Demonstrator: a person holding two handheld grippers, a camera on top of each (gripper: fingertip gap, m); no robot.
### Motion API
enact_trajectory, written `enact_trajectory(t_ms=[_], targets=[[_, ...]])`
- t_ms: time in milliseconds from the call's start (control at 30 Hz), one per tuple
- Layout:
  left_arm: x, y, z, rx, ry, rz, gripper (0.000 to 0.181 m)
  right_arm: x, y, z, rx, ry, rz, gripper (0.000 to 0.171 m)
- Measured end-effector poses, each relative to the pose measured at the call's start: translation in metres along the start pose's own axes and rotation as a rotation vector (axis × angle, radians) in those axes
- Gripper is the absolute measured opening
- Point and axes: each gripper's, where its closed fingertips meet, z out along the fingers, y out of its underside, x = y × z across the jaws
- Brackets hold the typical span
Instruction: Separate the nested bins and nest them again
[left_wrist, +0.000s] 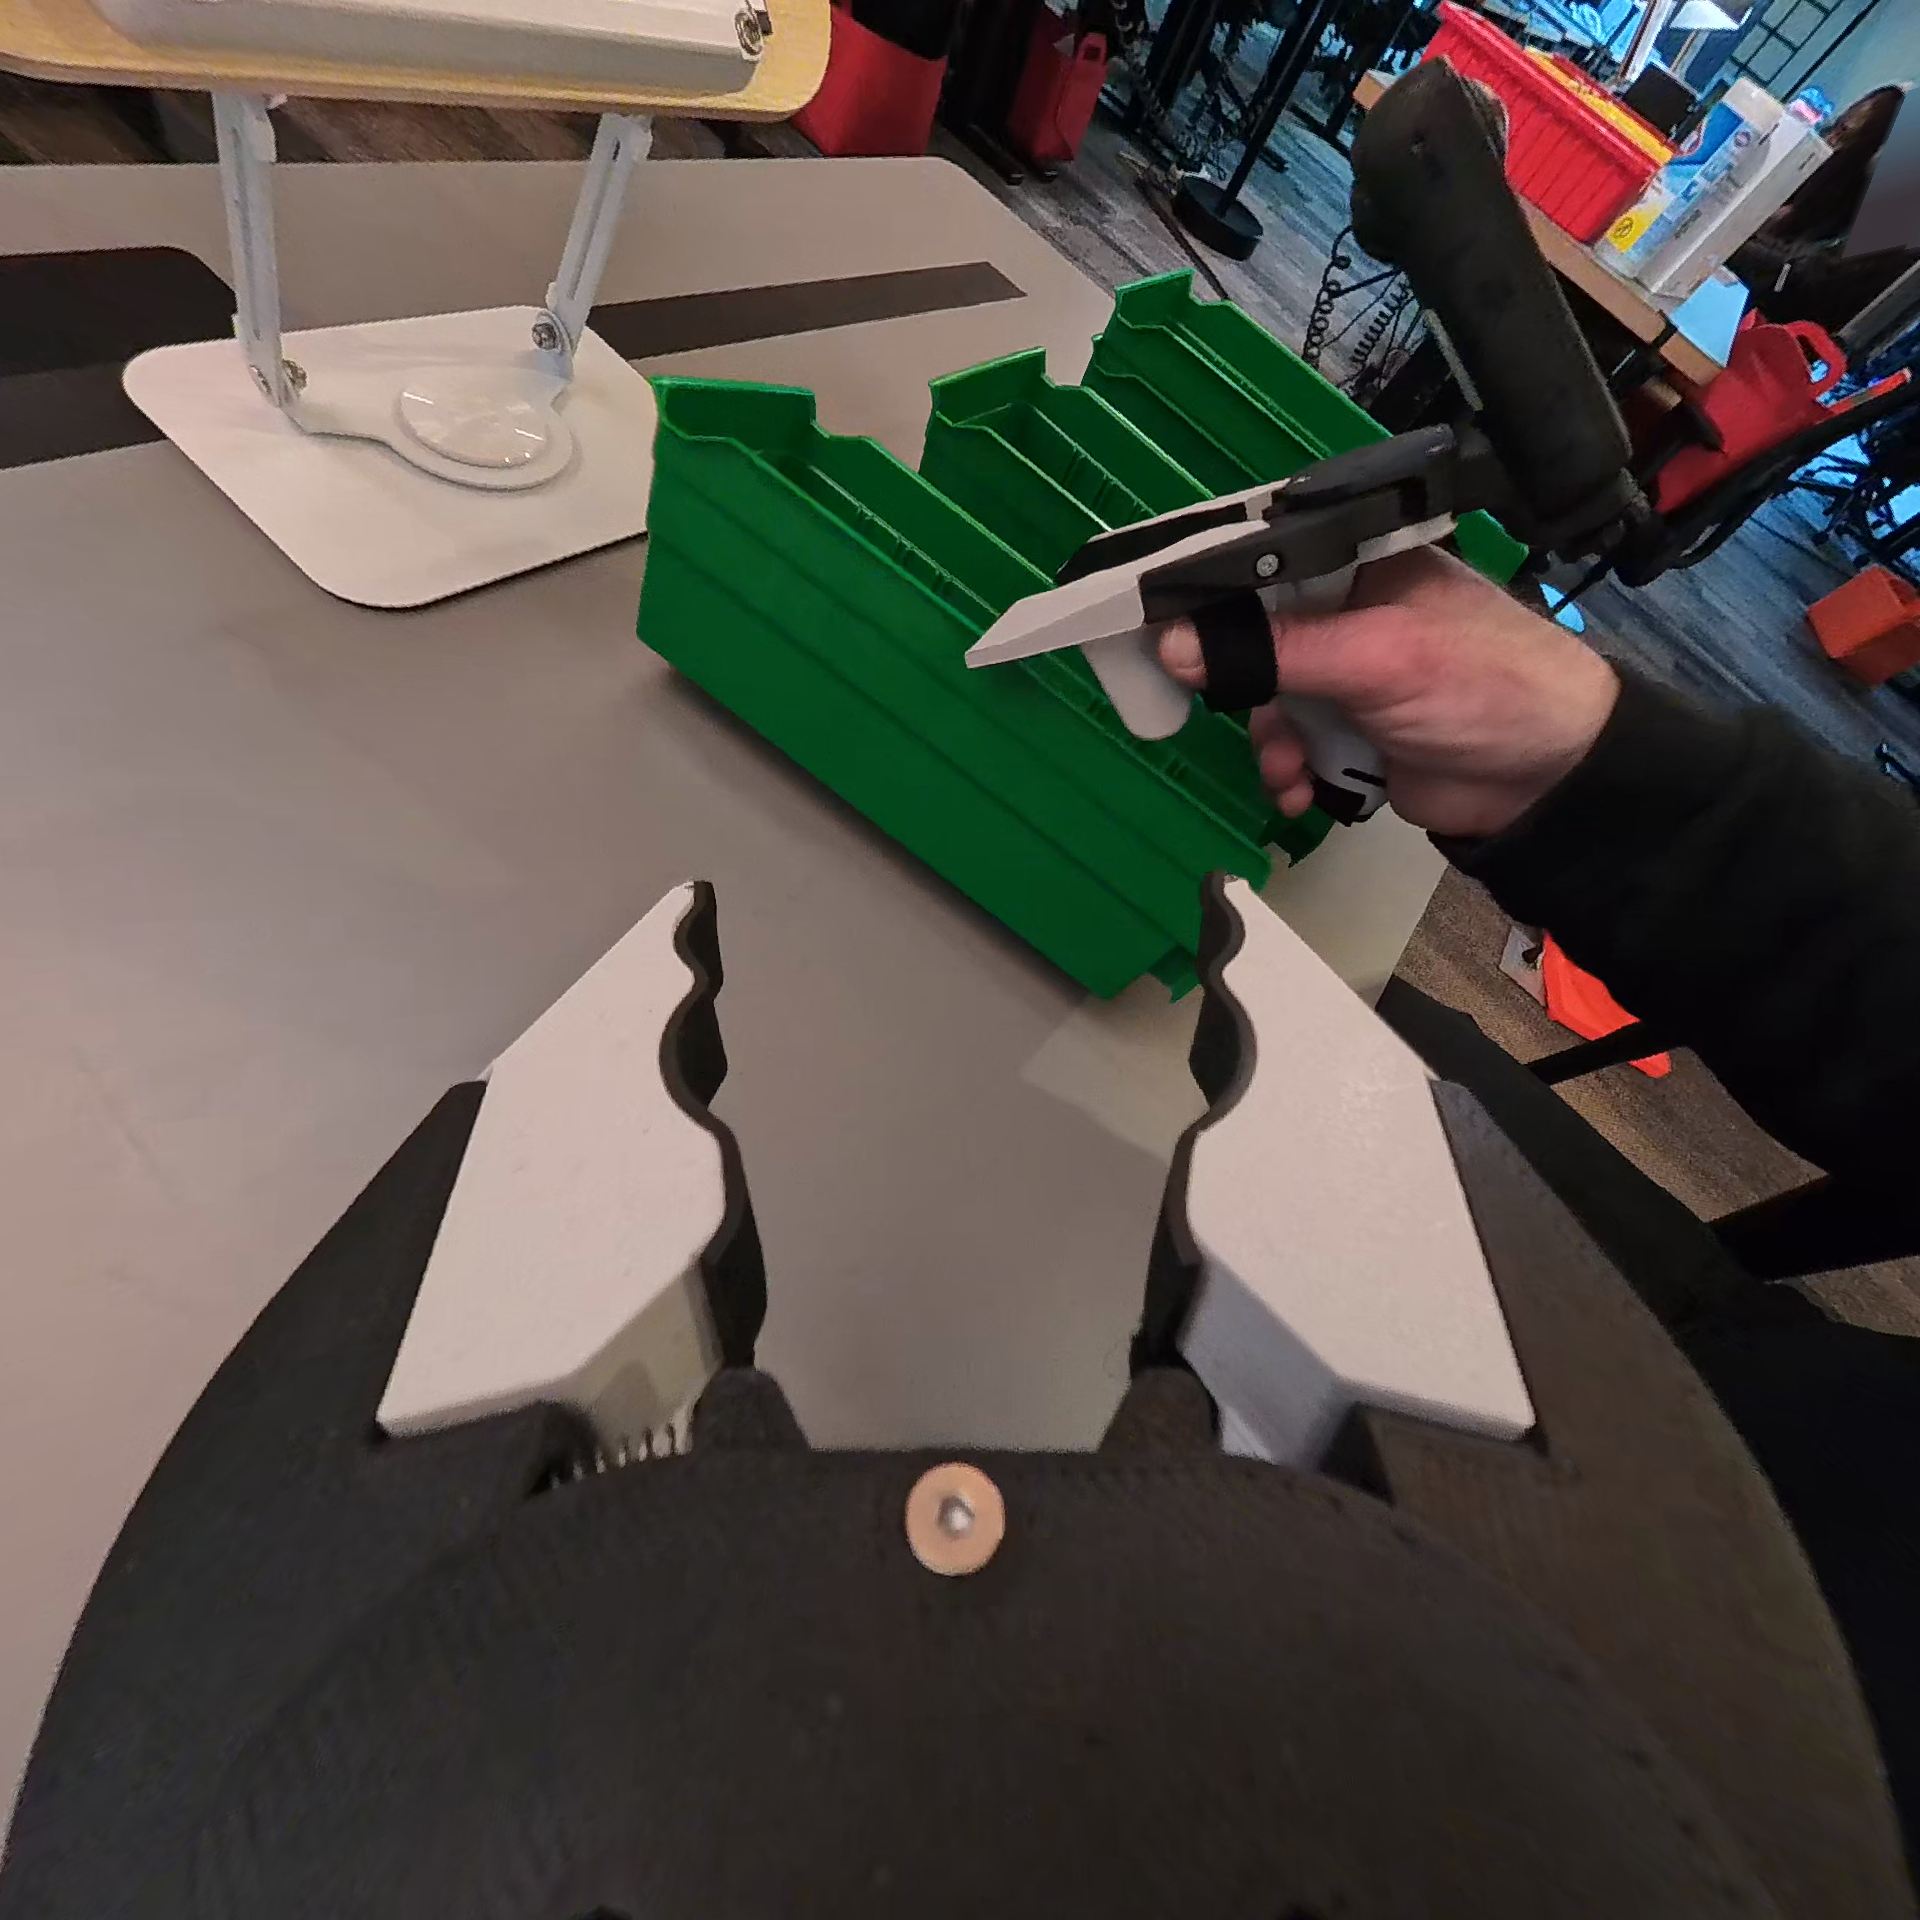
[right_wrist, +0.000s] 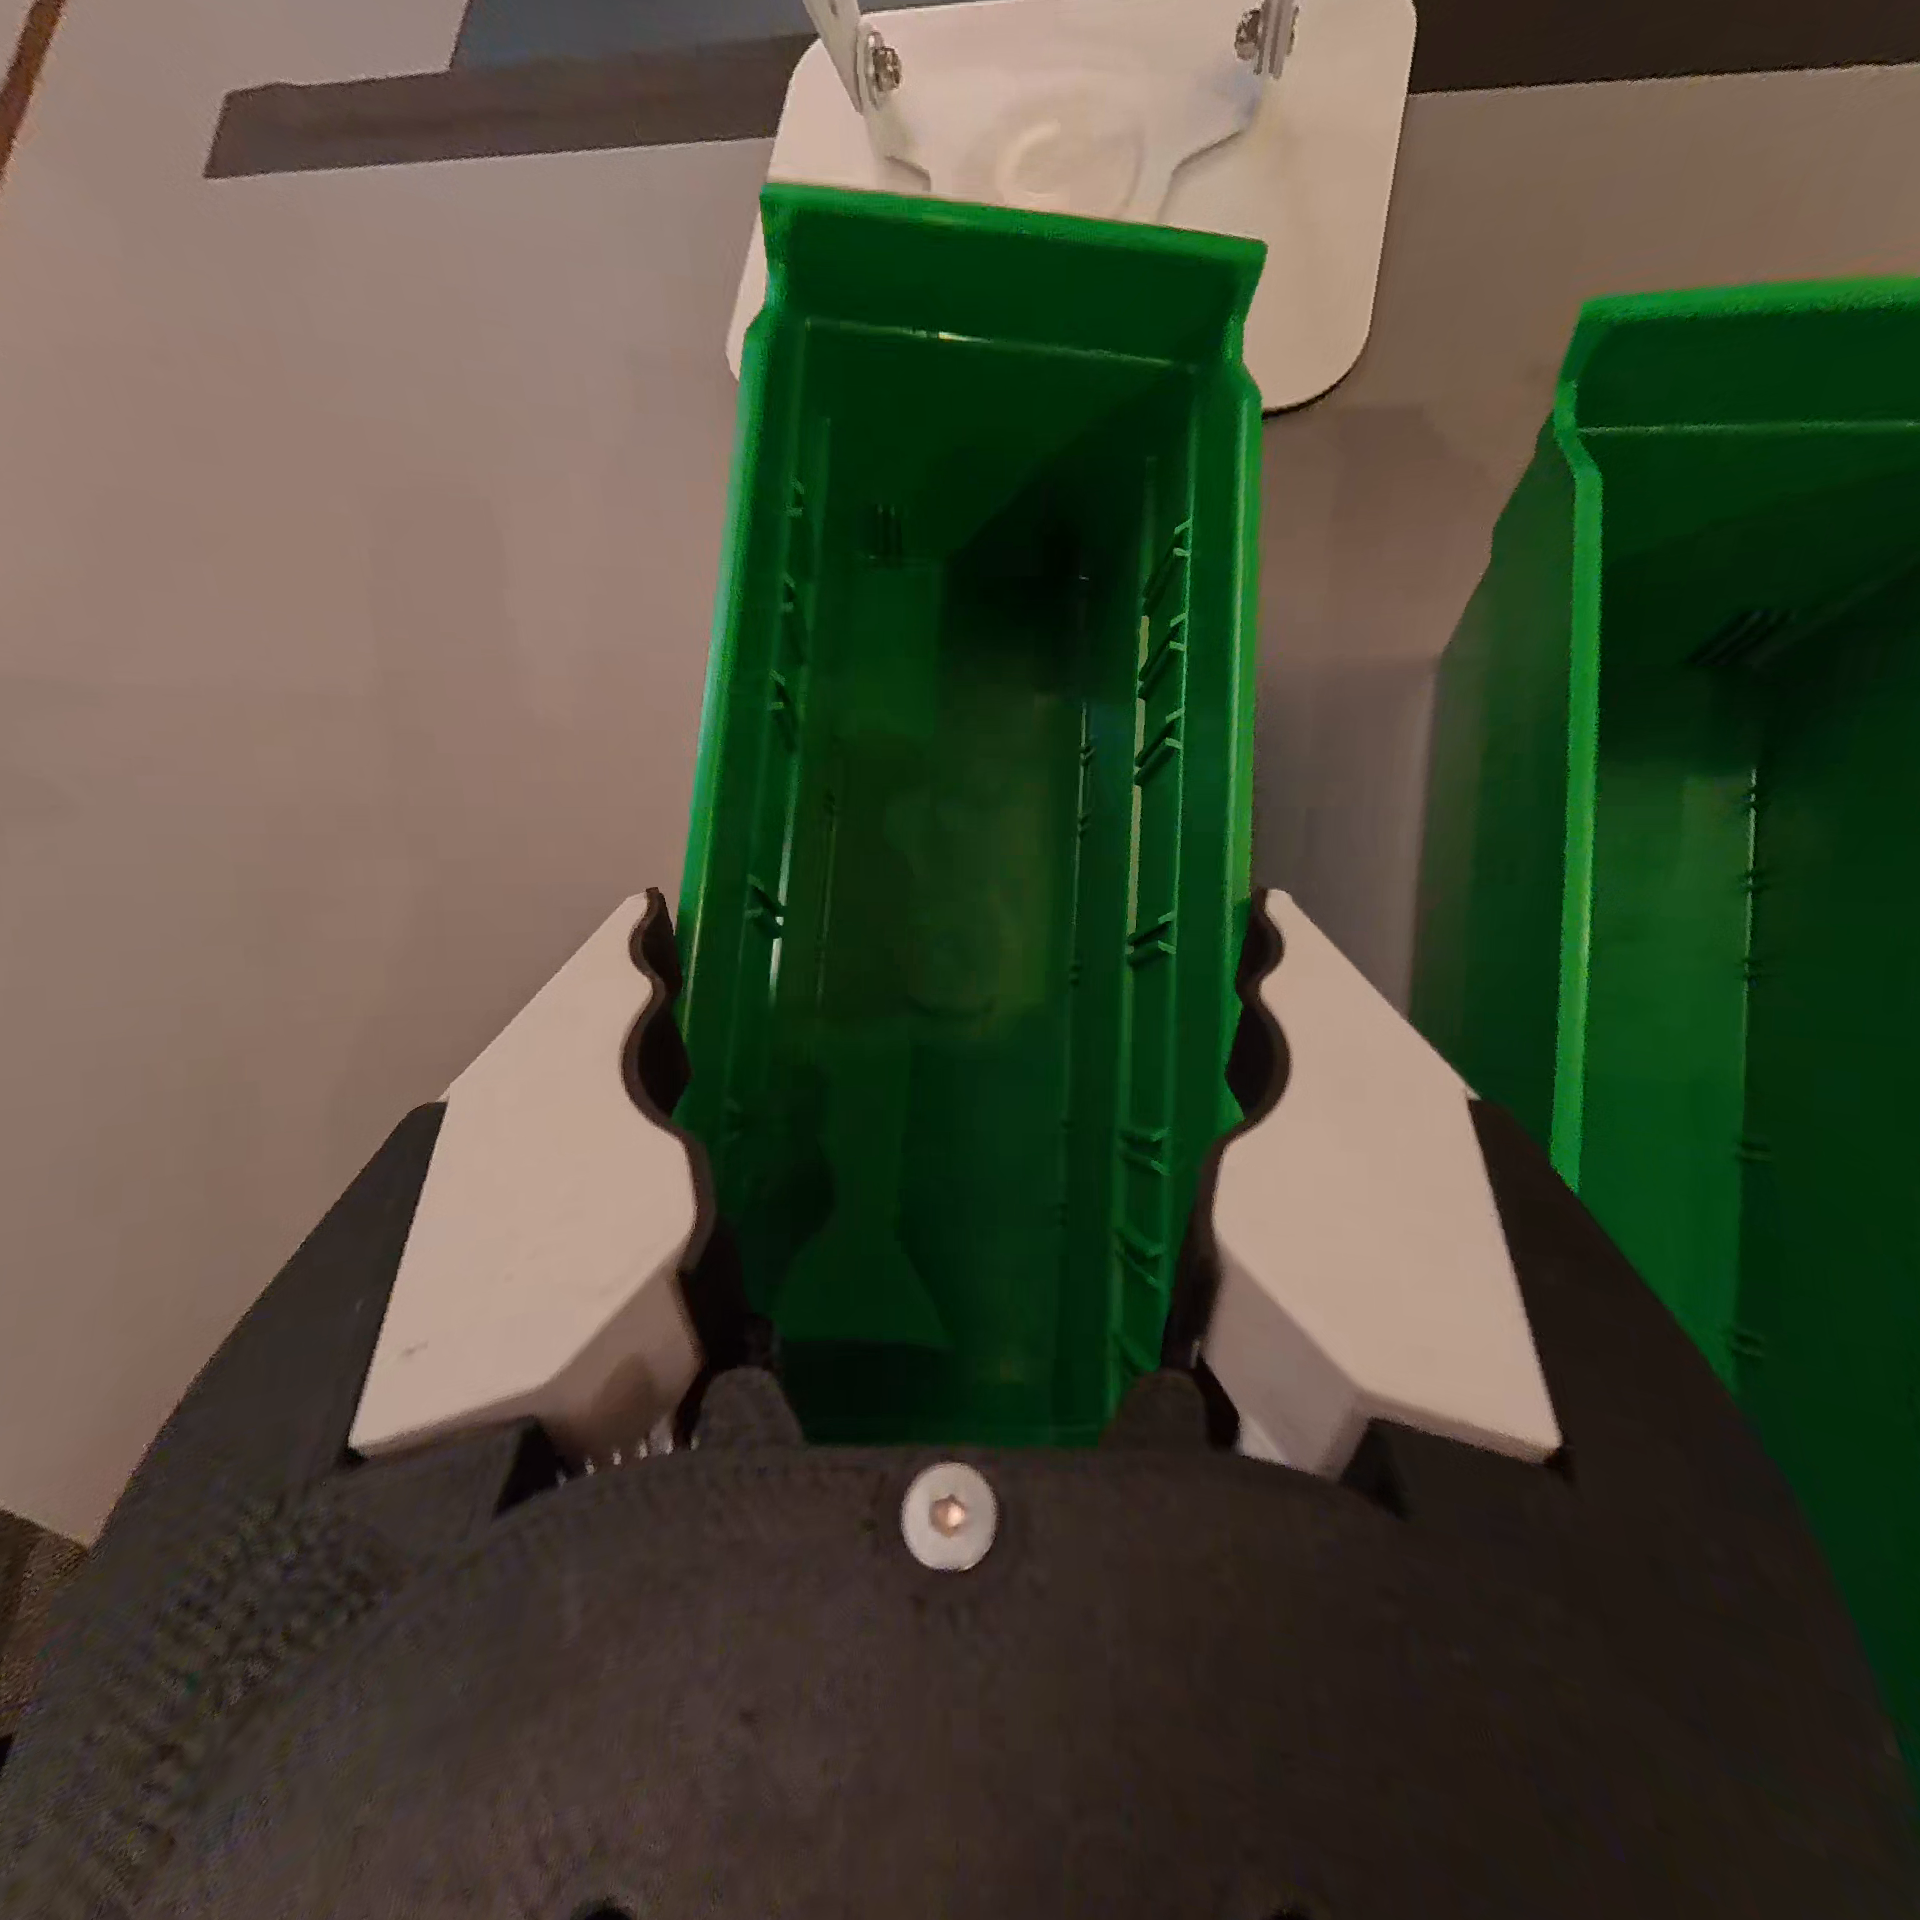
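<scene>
The grey table (left_wrist: 312, 831) carries everything here. On its far part stands a white metal stand with a flat base plate (left_wrist: 416, 468). Near the right edge of the table lie the long green plastic bins, and in the left wrist view there seem to be three of them, side by side: the nearest green bin (left_wrist: 883, 707), the middle green bin (left_wrist: 1029, 468) behind it, and the far green bin (left_wrist: 1226, 384). Whether the nearest one is a single bin or a few bins nested together, I cannot tell; its side shows several steps.

The right gripper (right_wrist: 956, 1029) is held over the nearest bin, in the person's hand (left_wrist: 1434, 717). In the right wrist view its two fingers stand on both sides of the narrow bin, outside the long walls, and they seem to touch the walls, so I judge it is grasping this bin across its width. The left gripper (left_wrist: 956, 935) hangs above the bare table with the fingers spread apart and holds nothing.

My judgement: the separating part looks mostly done, because the bins lie apart. The nesting again is left to do, and it probably starts with this grasped bin.
</scene>
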Motion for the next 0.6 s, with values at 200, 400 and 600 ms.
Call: enact_trajectory(t_ms=[200,400,600], targets=[[-0.001,0.001,-0.001,-0.001,-0.003,-0.002,0.091,-0.012,-0.010,-0.021,0.042,-0.059,-0.055,0.116],[-0.007,0.002,-0.005,0.005,-0.012,-0.014,0.091,0.053,-0.061,-0.100,0.122,0.069,-0.222,0.115],[-0.006,0.003,0.000,-0.006,-0.012,-0.013,0.091,0.222,-0.037,-0.137,-0.165,0.328,-0.238,0.117]])
